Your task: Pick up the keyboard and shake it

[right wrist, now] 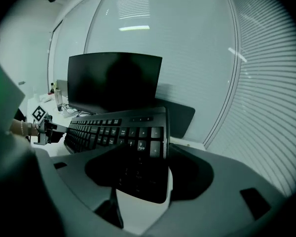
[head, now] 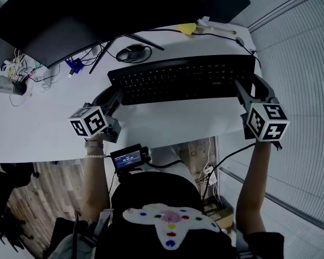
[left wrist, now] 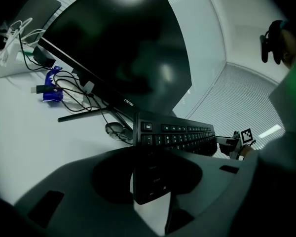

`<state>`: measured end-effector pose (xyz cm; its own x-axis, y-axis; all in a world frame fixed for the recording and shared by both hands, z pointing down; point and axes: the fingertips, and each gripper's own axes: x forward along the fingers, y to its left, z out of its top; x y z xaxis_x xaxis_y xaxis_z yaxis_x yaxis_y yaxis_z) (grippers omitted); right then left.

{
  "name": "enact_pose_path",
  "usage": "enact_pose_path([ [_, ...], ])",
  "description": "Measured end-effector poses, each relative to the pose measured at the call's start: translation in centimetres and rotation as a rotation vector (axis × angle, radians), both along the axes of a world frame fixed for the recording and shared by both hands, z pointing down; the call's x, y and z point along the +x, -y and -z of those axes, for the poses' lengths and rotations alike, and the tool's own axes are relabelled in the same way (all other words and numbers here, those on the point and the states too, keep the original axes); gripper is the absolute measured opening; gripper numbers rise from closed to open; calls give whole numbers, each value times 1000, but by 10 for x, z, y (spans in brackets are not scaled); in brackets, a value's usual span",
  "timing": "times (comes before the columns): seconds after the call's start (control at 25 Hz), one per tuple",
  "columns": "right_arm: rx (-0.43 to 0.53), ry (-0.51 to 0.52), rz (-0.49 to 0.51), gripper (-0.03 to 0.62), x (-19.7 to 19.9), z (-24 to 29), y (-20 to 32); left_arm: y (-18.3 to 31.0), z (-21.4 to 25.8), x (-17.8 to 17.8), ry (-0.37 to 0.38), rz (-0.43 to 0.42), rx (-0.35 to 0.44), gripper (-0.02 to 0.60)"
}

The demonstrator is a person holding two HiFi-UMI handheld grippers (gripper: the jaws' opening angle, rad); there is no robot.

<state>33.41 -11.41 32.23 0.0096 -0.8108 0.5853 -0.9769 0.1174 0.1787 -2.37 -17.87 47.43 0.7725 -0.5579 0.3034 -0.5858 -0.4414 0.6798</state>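
Keyboard (head: pixel 181 79) held up off tabletop (head: pixel 38 128), just in front of monitor (head: pixel 92 15), lying crosswise between both claws. Left claw (head: pixel 114 99) pinching its left end; Esc-key corner sits between jaws in left gripper view. Right claw (head: pixel 247 93) pinching its right end; numpad edge sits between jaws in right gripper view. Cables (head: pixel 21 69) and blue thing (head: pixel 73 66) on tabletop left of monitor stand

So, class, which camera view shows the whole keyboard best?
The head view: the keyboard shows end to end, from above. The left gripper view shows mostly its Esc end, foreshortened; the right gripper view mostly its number-pad end.
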Motion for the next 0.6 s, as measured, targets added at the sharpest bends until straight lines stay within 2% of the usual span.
enact_pose_path([
  [0.32, 139, -193, -33, 281, -17, 85, -20, 17, 32, 17, -178, -18, 125, 143],
  [0.6, 220, -330, -62, 281, -24, 143, -47, 18, 59, 43, -288, -64, 178, 143],
])
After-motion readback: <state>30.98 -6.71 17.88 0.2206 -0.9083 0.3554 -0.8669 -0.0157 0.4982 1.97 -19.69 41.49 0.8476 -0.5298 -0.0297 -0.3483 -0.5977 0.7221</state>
